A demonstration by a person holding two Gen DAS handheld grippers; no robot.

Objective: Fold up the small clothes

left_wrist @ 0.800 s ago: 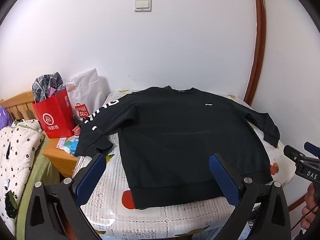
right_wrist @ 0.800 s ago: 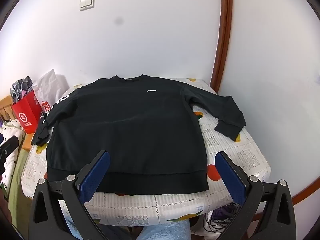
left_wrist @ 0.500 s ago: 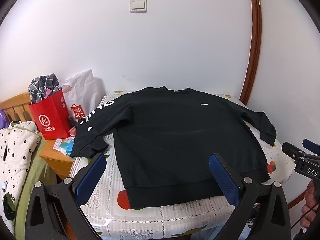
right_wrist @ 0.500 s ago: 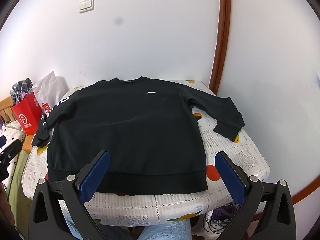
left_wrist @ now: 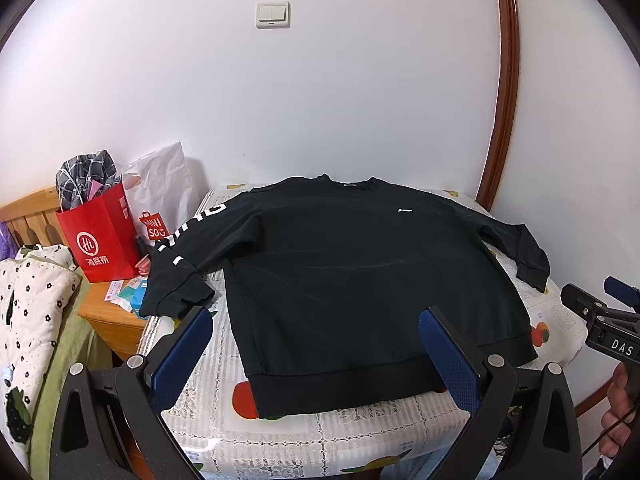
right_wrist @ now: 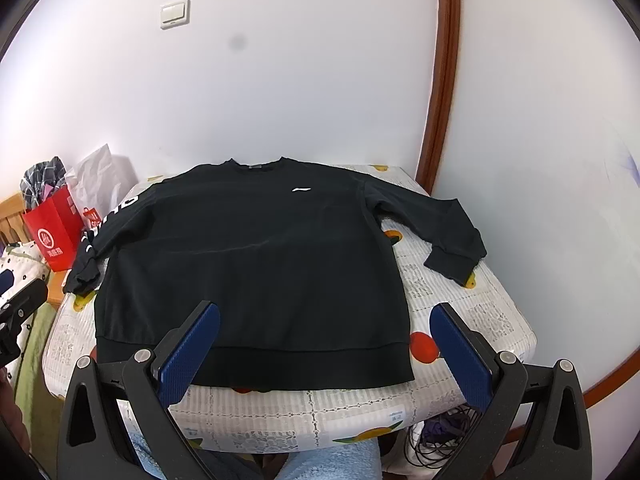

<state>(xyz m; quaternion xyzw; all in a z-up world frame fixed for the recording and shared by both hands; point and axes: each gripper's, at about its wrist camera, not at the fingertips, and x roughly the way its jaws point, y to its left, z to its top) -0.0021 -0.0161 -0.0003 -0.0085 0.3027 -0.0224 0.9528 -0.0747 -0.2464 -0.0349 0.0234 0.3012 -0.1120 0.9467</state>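
Sweatshirt: we see the black sweatshirt (right_wrist: 256, 264) spread flat, front up, on the table (right_wrist: 460, 308).
Left gripper (left_wrist: 316, 354): we hold it spread wide, empty, near the hem.
Right gripper (right_wrist: 326, 350): likewise wide apart, empty.

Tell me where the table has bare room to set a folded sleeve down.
Bare cloth lies between the black sweatshirt hem and the table's near edge, and right of the body below the right sleeve. The left side is crowded: sleeve overhanging, red bag beside.

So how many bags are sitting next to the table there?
2, both on the low wooden stand left of the table: a red paper bag stuffed with checked cloth, and a white plastic bag behind it by the wall. Others may be hidden.
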